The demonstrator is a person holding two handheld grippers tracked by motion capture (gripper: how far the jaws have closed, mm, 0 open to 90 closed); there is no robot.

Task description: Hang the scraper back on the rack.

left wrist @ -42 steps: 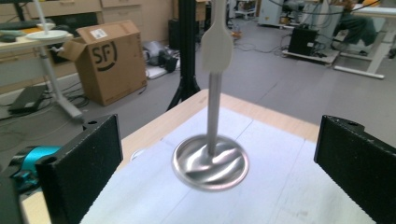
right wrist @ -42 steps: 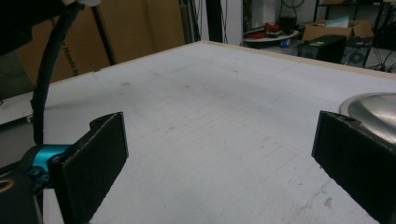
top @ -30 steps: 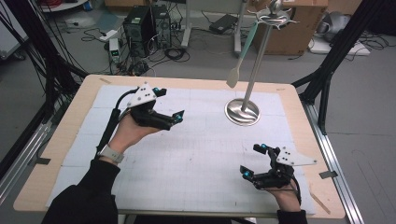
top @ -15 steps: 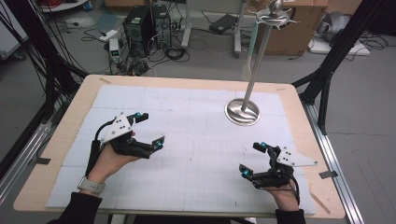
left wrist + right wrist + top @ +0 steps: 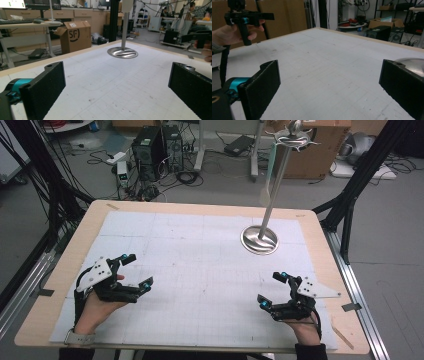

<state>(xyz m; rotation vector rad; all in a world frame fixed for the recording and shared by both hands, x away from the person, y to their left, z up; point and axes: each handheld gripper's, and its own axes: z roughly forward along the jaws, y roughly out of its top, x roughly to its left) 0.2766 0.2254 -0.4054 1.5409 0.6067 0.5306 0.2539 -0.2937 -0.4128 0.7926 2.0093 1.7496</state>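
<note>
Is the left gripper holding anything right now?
No. In the left gripper view its two black fingers stand wide apart with only bare white table mat between them.

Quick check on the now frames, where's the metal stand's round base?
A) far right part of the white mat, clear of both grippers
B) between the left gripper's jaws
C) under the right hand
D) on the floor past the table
A: the stand's round base sits on the white mat toward the far right, while the left gripper and the right gripper are at the near edge, both open and holding nothing.
</note>
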